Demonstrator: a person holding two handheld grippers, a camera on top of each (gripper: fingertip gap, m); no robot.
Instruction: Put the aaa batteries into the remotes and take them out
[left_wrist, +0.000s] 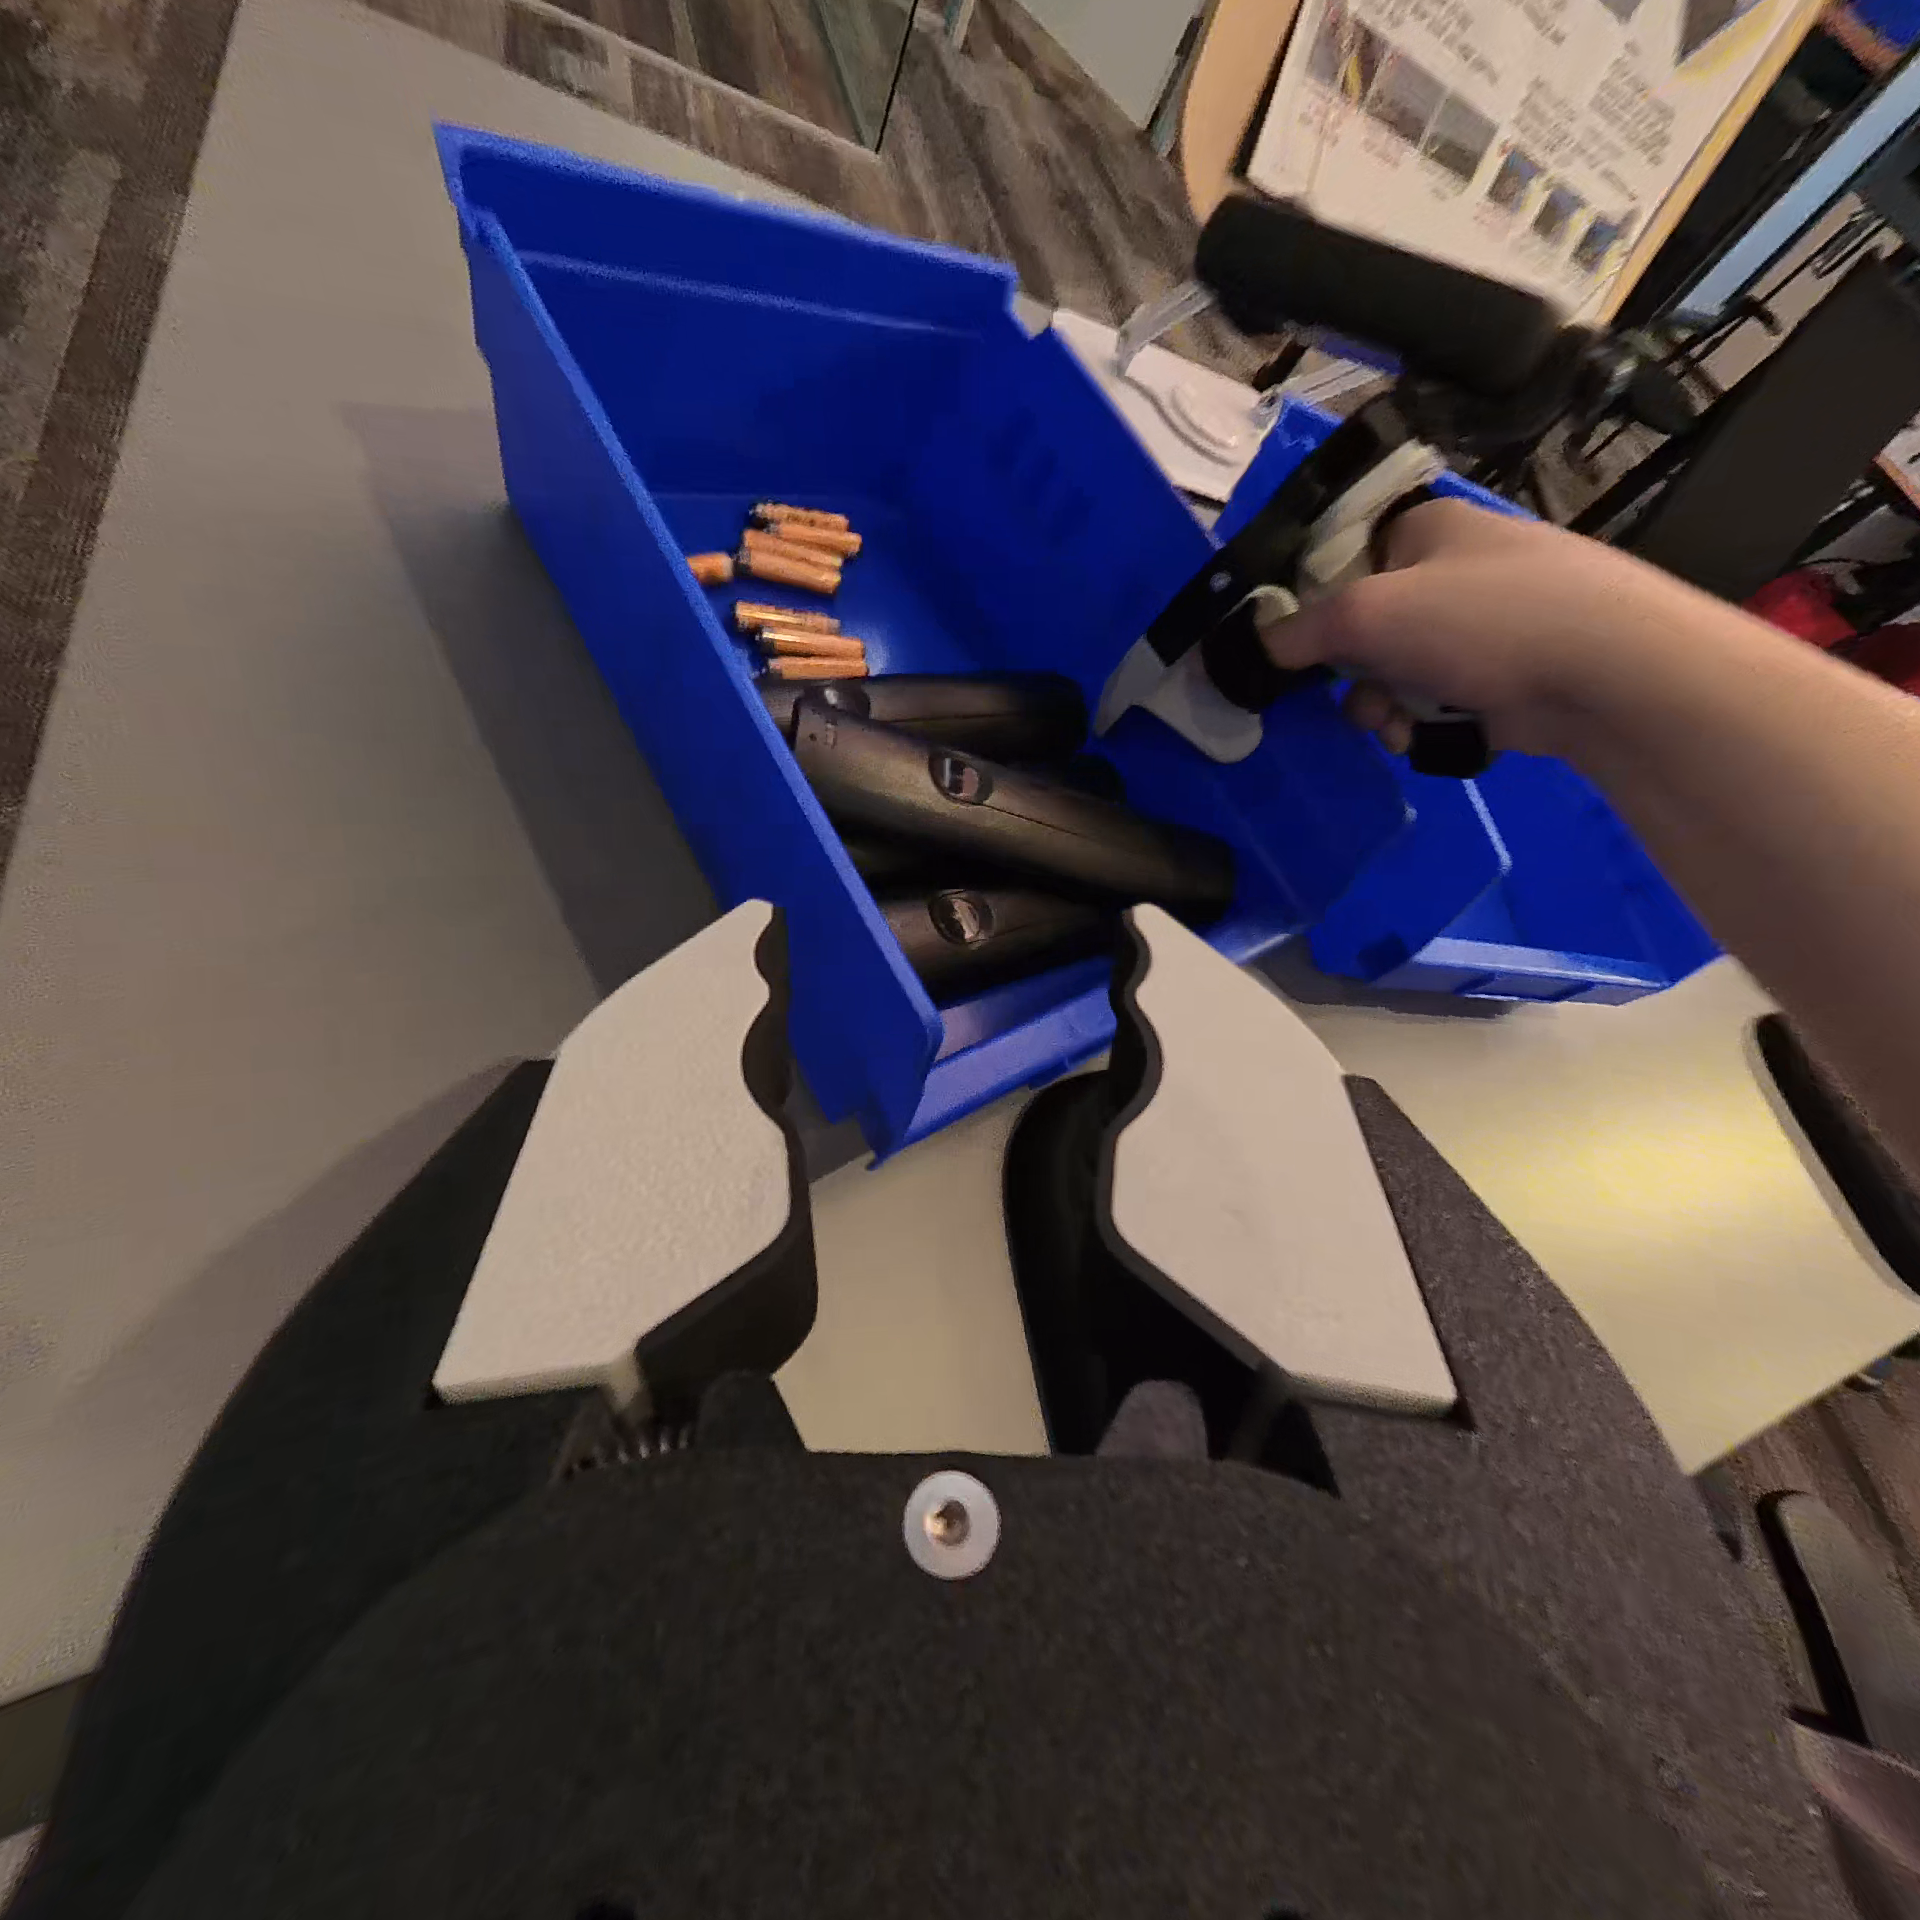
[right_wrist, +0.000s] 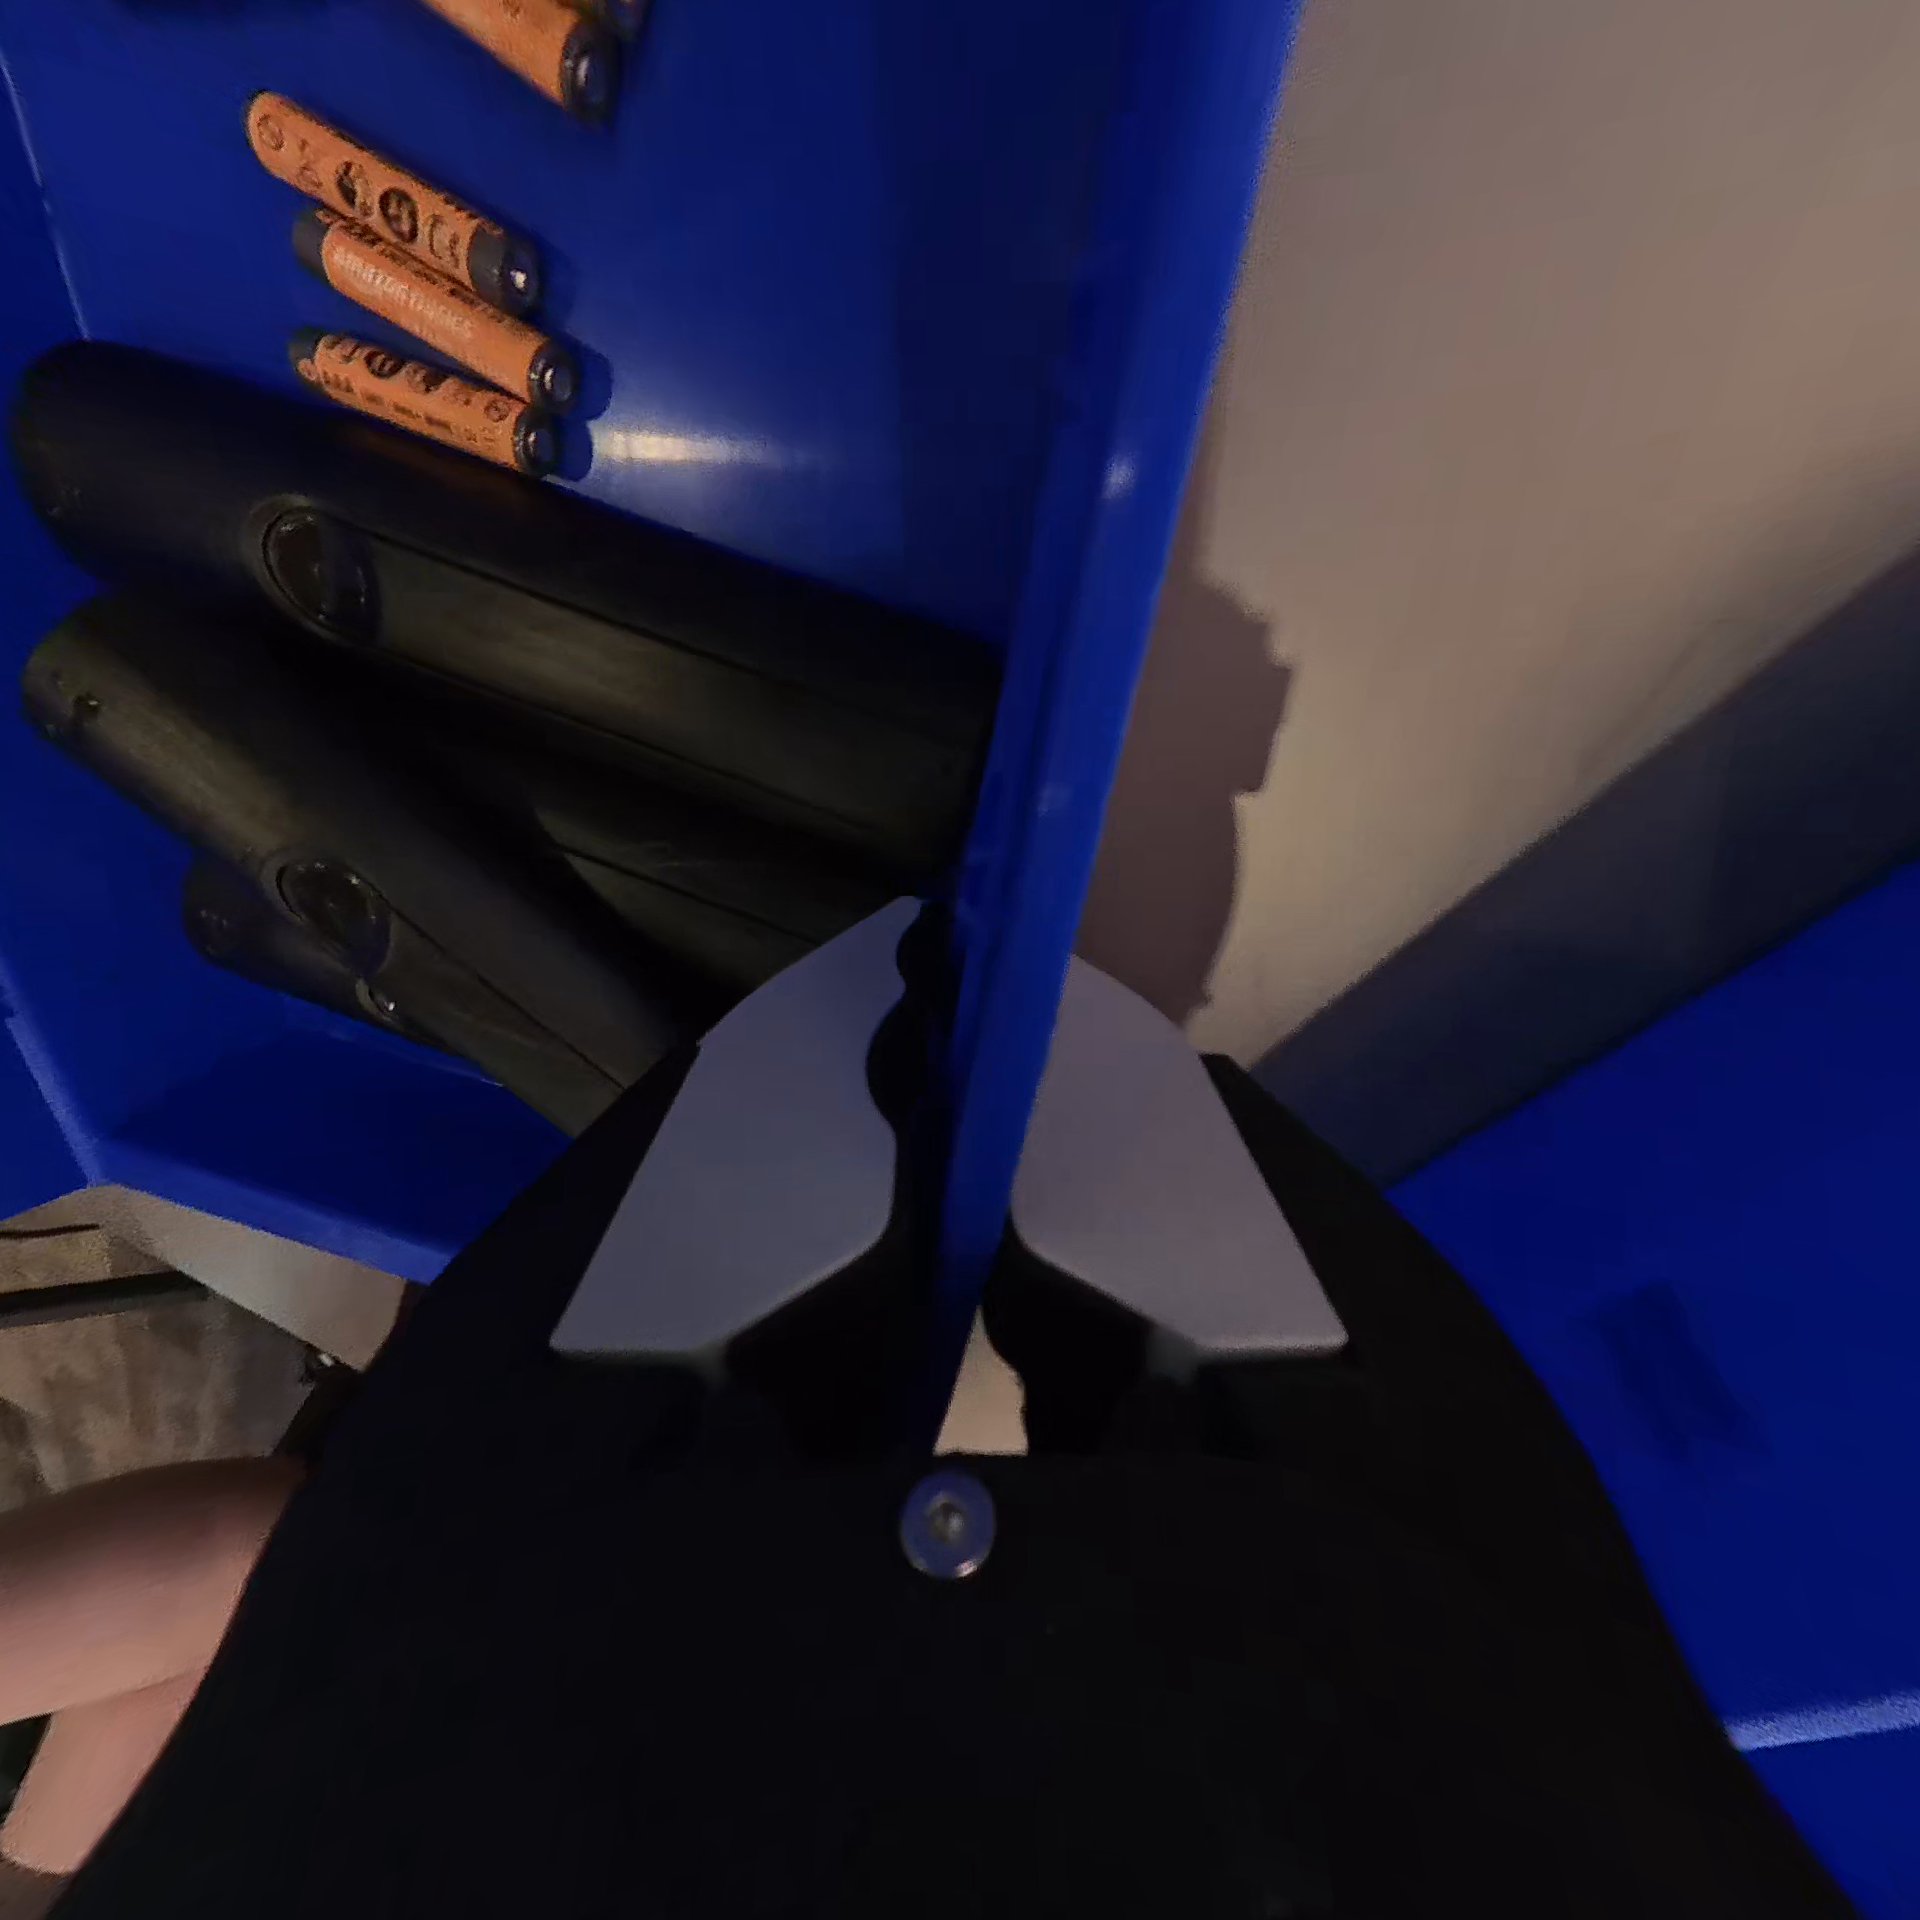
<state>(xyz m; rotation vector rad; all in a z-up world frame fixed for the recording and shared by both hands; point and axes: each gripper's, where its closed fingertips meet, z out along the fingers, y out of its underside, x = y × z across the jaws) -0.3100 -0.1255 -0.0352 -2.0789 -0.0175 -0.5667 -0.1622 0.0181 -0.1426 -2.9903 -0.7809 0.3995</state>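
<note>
Right gripper (right_wrist: 961, 1049) tongs clamp the side wall of the blue bin (left_wrist: 665, 436); left gripper (left_wrist: 945, 935) tongs stand apart, empty, straddling the bin's near corner. Black remotes (left_wrist: 997, 800) lie heaped at the bin's near end, orange batteries (left_wrist: 795, 587) loose mid-floor. Judged step: steadying the bin; next move calls for picking up a remote.

Left wrist view above bin (left_wrist: 644, 582), right view close, bin (right_wrist: 1049, 727) shared
</note>
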